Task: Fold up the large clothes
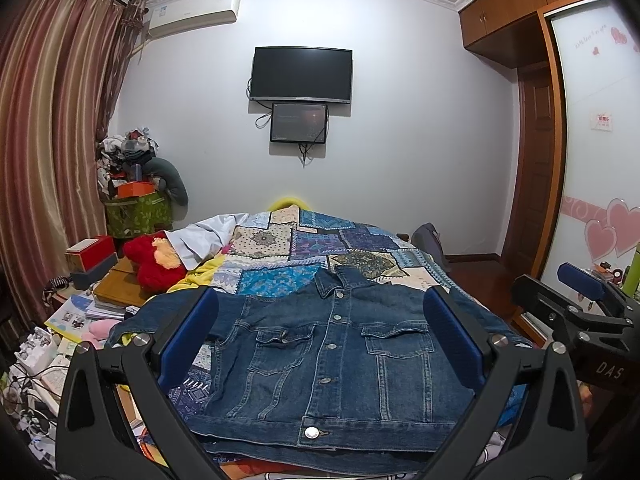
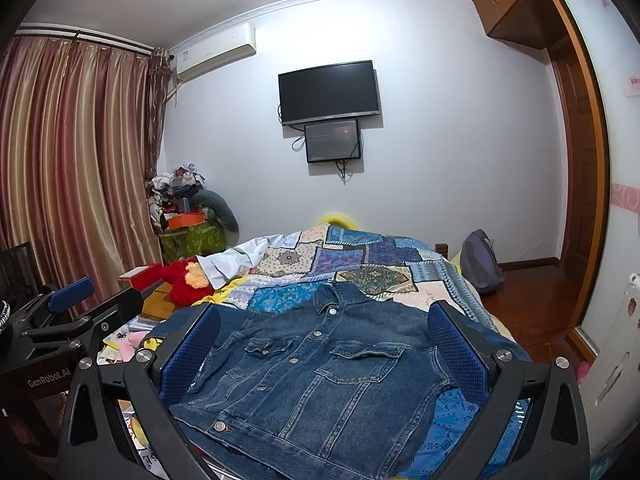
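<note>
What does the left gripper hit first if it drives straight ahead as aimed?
Probably the denim jacket laid flat on the bed: the open left gripper frames its buttoned front. Depth is unclear; a level path might skim over it.

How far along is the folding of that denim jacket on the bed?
Barely begun. Done: the denim jacket lies front-up and buttoned on the patchwork quilt, collar away from the cameras. In hand: nothing; the left gripper and right gripper are both open above it, gripping no cloth. Left: every fold, since the sleeves spread outward and the body is unfolded.
</note>
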Motion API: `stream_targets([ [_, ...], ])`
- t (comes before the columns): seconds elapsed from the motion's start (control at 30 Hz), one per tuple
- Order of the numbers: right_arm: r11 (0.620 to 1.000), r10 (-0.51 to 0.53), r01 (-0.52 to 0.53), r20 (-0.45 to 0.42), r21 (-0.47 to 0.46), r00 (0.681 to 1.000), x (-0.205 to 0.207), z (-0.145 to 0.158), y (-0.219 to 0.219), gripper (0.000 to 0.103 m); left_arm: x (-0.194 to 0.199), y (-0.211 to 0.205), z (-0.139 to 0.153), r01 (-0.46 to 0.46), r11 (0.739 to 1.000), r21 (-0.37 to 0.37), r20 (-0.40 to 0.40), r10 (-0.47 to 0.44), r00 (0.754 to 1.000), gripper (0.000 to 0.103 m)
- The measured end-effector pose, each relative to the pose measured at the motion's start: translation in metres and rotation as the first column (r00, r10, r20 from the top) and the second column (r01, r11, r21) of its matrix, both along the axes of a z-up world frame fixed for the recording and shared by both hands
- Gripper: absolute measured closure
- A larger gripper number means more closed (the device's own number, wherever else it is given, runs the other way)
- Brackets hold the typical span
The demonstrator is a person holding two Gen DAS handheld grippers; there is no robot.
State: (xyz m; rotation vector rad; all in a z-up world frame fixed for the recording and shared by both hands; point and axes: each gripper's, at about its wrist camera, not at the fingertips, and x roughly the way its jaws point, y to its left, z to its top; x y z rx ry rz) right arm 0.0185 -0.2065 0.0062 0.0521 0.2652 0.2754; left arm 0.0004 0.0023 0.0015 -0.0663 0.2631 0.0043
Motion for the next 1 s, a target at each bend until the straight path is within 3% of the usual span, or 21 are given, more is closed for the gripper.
stream_targets([
  [0.77, 1.000, -0.010, 0.010, -0.011, -0.004, 1.000, 0.005, -0.005, -0.003, 0.000, 0.003, -0.001, -0.002, 0.003, 1.000, 0.001, -0.002, -0.003, 1.000, 0.000],
  [1.0, 1.000, -0.023, 0.022, -0.030, -0.021, 0.999, 0.033, -0.002, 0.004, 0.000, 0.030, 0.012, 0.003, 0.002, 1.000, 0.002, -0.014, -0.002, 1.000, 0.000],
])
